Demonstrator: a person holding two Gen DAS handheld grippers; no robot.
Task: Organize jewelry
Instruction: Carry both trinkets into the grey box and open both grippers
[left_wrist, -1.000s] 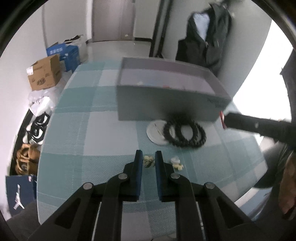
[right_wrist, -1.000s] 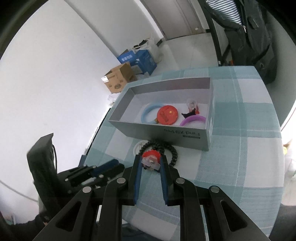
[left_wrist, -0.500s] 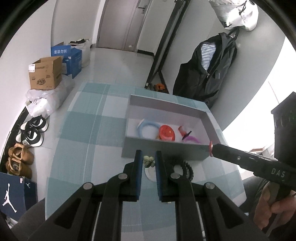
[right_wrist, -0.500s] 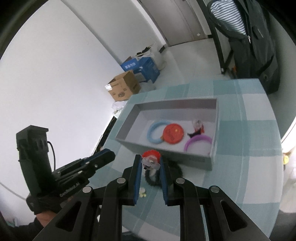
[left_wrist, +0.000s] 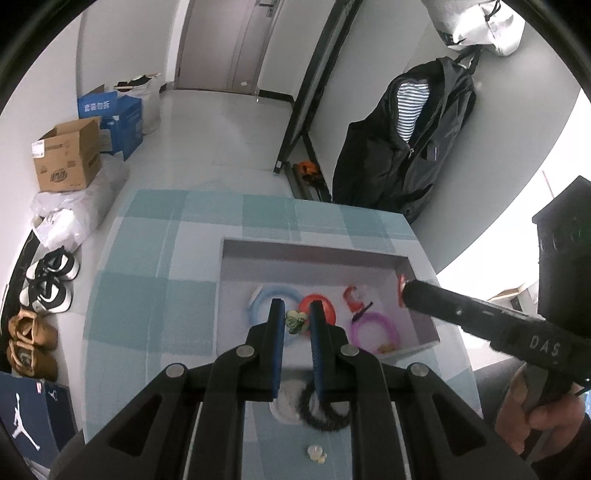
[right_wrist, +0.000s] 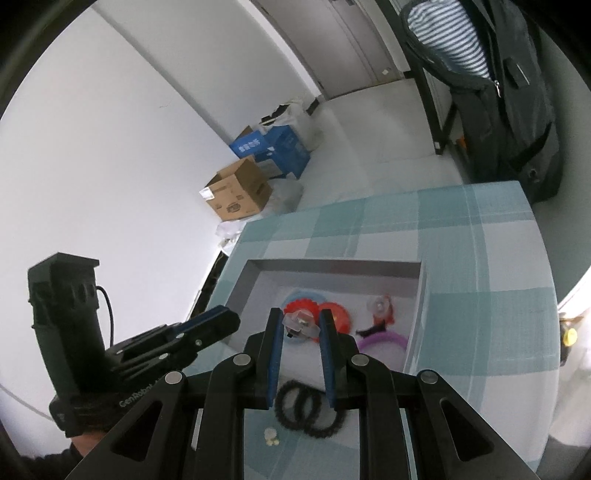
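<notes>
I see my left tool (left_wrist: 297, 321) clamped on a green charm (left_wrist: 296, 320) and my right tool (right_wrist: 301, 325) clamped on a red clip (right_wrist: 300, 319), both above the box (right_wrist: 325, 264) on the tabletop (left_wrist: 147, 295).

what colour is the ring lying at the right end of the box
Purple; the ring shows best in the left wrist view, inside the grey box.

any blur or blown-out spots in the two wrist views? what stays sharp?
Left wrist view: window area at right blown out white, black bead bracelets near the bottom smeared, green charm in the left tool fairly sharp. Right wrist view: strong fisheye bending of the table edge, bracelets soft, tool fingers crisp.
</notes>
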